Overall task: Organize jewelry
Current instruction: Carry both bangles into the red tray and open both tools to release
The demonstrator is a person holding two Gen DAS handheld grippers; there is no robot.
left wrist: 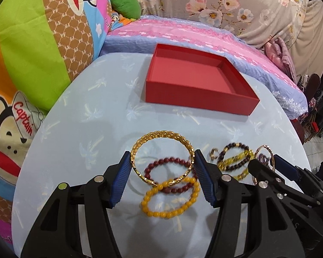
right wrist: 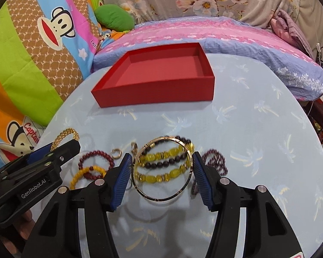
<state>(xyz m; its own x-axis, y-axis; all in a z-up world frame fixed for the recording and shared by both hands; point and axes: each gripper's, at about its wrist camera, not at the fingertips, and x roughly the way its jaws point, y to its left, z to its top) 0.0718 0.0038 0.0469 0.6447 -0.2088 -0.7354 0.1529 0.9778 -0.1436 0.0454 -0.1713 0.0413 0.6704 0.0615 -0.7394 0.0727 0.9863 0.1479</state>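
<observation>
My left gripper [left wrist: 162, 158] is shut on a wide braided gold bangle [left wrist: 161, 134], held just above the table. Under it lie a dark red bead bracelet [left wrist: 168, 161] and a yellow bead bracelet [left wrist: 172, 211]. My right gripper [right wrist: 162, 159] is shut on a thin gold bangle [right wrist: 161, 197], also lifted slightly. Below it lie yellow-and-dark bead bracelets [right wrist: 161, 165] and a purple bead bracelet [right wrist: 217, 161]. An empty red box [left wrist: 196, 75], also in the right wrist view [right wrist: 157, 77], stands at the far side of the table.
The round table has a light blue palm-print cloth [left wrist: 86, 129]. Small gold rings [right wrist: 117, 153] lie between the bracelets. A bed with pink and blue bedding [left wrist: 183, 32] and a cartoon-print quilt [left wrist: 32, 43] border the table's far and left sides.
</observation>
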